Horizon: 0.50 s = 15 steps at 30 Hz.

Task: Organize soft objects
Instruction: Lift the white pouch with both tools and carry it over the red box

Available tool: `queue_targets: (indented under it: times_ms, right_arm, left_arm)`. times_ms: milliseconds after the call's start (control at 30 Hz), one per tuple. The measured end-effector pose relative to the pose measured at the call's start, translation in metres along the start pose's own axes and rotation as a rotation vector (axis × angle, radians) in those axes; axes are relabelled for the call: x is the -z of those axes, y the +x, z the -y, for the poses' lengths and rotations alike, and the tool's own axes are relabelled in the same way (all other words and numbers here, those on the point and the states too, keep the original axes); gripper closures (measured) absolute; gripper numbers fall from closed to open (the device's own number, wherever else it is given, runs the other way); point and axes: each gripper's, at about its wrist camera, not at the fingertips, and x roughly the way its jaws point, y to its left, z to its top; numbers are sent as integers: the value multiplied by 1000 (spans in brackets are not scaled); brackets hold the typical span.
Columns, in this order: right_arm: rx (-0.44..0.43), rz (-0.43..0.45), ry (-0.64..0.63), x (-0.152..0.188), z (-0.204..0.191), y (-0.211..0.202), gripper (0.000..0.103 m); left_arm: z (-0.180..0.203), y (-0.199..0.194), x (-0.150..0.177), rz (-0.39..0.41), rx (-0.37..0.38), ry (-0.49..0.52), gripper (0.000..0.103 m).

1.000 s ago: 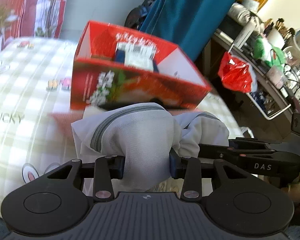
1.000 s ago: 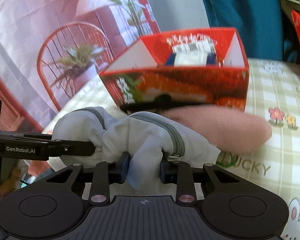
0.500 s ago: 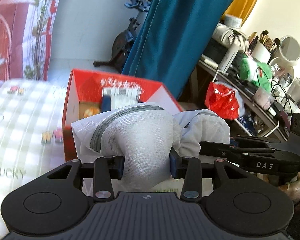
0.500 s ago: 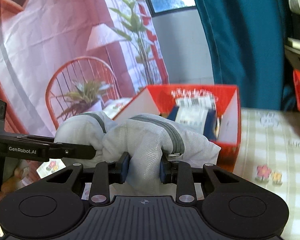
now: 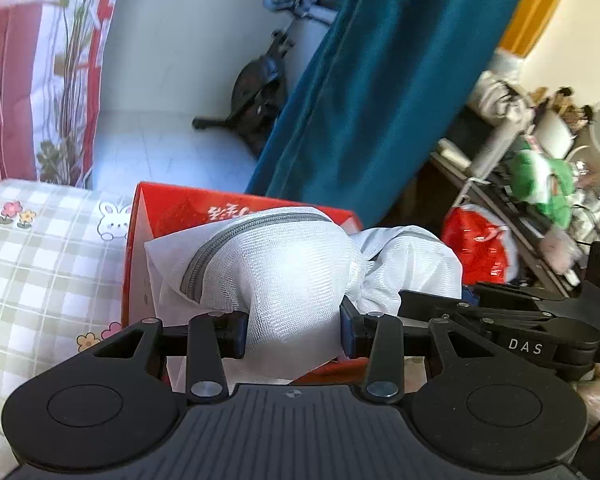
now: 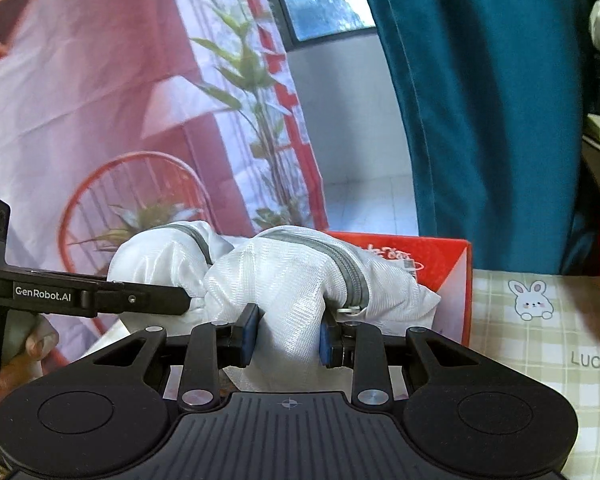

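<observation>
Left wrist view: a white mesh laundry bag [image 5: 292,264] is held up over an open red carton [image 5: 172,216] on the checked bed [image 5: 40,272].
Left tool [image 5: 292,330] and right tool [image 6: 287,336] each clamp one bunched end, likely to drop it in; grey zipper, fine weave, limp.

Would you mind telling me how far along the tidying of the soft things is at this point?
Done: some packets already sit in the red box, judging by print showing inside. In hand: both tongs, left and right, are clamped on the white mesh zip bag, bunched and held in front of the box. Left: lowering the bag into the box and letting go. Whether other soft things wait on the checked cloth cannot be seen.
</observation>
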Motion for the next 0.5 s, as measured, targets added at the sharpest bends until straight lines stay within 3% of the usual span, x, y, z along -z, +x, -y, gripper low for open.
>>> queue_targets:
  times_ms: [200,500]
  right_arm:
    - [57,-107,56,-9,27,59,76]
    - [93,-293,133,20,53,123,81]
  left_arm:
    - [-21,53,-8,-102,-50,-35,59]
    - [-41,103,5,-258,-118,-21,59]
